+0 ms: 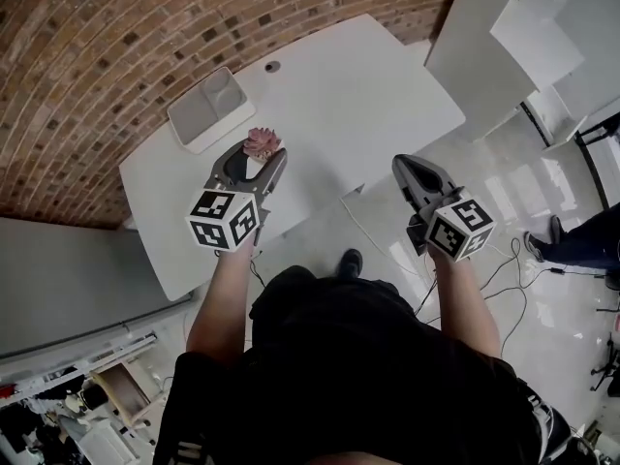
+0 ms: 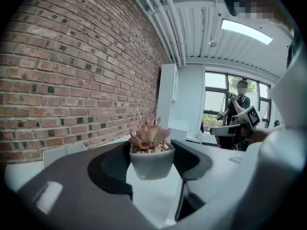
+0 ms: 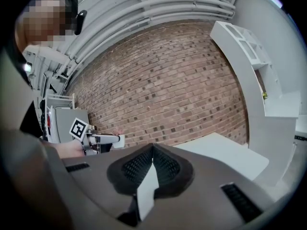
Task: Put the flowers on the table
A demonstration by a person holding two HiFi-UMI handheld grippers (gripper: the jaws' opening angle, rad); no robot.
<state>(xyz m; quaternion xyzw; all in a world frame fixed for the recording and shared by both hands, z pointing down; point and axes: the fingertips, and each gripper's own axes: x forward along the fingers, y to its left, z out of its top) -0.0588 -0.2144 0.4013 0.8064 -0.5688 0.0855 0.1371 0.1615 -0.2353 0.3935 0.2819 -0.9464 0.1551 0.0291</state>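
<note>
A pink succulent in a small white pot (image 2: pixel 151 161) sits between the jaws of my left gripper (image 2: pixel 151 164), which is shut on the pot. In the head view the flower (image 1: pixel 262 143) shows above the white table (image 1: pixel 368 95), at the tip of the left gripper (image 1: pixel 258 163). My right gripper (image 1: pixel 412 174) hangs off the table's near edge, over the floor. Its jaws meet at the tips with nothing between them (image 3: pixel 152 150). The left gripper with the pot (image 3: pixel 117 139) also shows far off in the right gripper view.
A white square tray (image 1: pixel 210 109) lies at the table's far left, near the brick wall (image 1: pixel 116 46). A small round hole (image 1: pixel 272 66) is in the tabletop. White shelving (image 1: pixel 528 37) stands to the right. A person (image 2: pixel 237 107) stands by the window. Cables run over the floor (image 1: pixel 504 260).
</note>
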